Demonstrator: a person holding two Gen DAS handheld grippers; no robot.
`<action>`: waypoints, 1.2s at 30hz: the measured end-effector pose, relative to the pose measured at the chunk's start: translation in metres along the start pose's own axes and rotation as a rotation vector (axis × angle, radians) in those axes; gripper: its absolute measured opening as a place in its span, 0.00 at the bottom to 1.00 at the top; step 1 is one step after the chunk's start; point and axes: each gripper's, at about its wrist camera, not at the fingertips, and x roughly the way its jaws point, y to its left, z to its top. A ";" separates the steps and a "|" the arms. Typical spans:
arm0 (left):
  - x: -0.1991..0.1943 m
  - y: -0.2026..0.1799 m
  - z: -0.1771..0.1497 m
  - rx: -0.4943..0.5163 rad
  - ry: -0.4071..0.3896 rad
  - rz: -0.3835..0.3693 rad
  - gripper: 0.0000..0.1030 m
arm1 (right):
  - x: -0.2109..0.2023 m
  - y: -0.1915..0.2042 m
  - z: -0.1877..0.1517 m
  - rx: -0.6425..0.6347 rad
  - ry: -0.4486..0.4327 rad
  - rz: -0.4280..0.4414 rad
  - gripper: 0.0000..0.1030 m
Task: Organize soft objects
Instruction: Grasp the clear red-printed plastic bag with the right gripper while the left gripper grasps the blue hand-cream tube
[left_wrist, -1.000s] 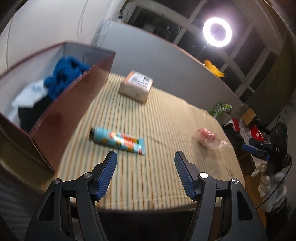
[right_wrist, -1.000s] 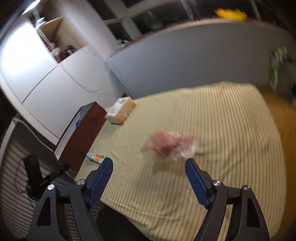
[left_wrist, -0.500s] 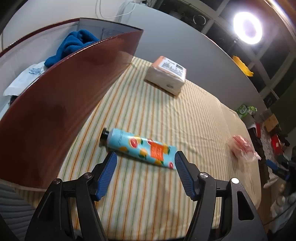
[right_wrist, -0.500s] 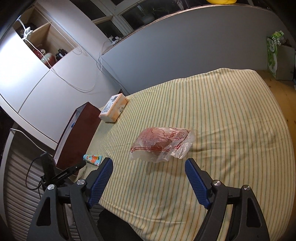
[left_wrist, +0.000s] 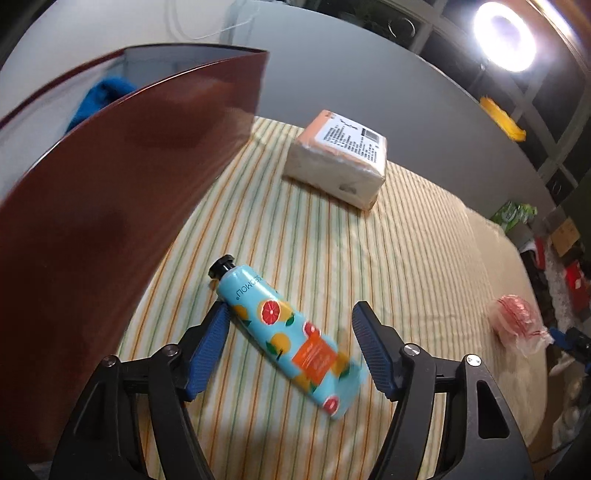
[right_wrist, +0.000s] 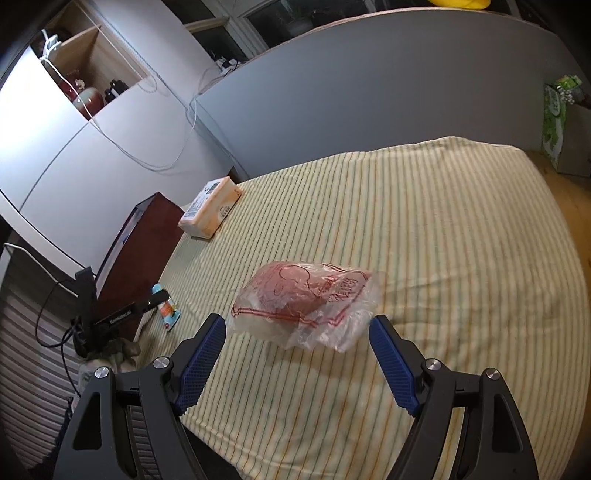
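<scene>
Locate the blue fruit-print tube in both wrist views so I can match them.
Left wrist: the tube lies low center, between the open left claw fingers, cap toward the maroon box.
Right wrist: the tube sits small at lower left, partly hidden.
Shared landmark: the tissue pack.

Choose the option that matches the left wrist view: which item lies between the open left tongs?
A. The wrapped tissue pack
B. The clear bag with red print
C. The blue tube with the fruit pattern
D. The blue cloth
C. The blue tube with the fruit pattern lies on the striped cloth between the open fingers of the left tongs, not yet gripped.
</scene>
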 end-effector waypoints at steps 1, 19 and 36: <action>0.004 -0.005 0.003 0.021 0.009 0.001 0.66 | 0.003 0.000 0.001 -0.002 0.001 -0.005 0.75; 0.011 -0.049 -0.011 0.197 0.009 -0.002 0.67 | 0.067 0.023 0.017 -0.117 0.080 -0.089 0.75; 0.016 -0.055 -0.007 0.247 -0.016 0.014 0.45 | 0.109 0.050 0.029 -0.158 0.081 -0.120 0.76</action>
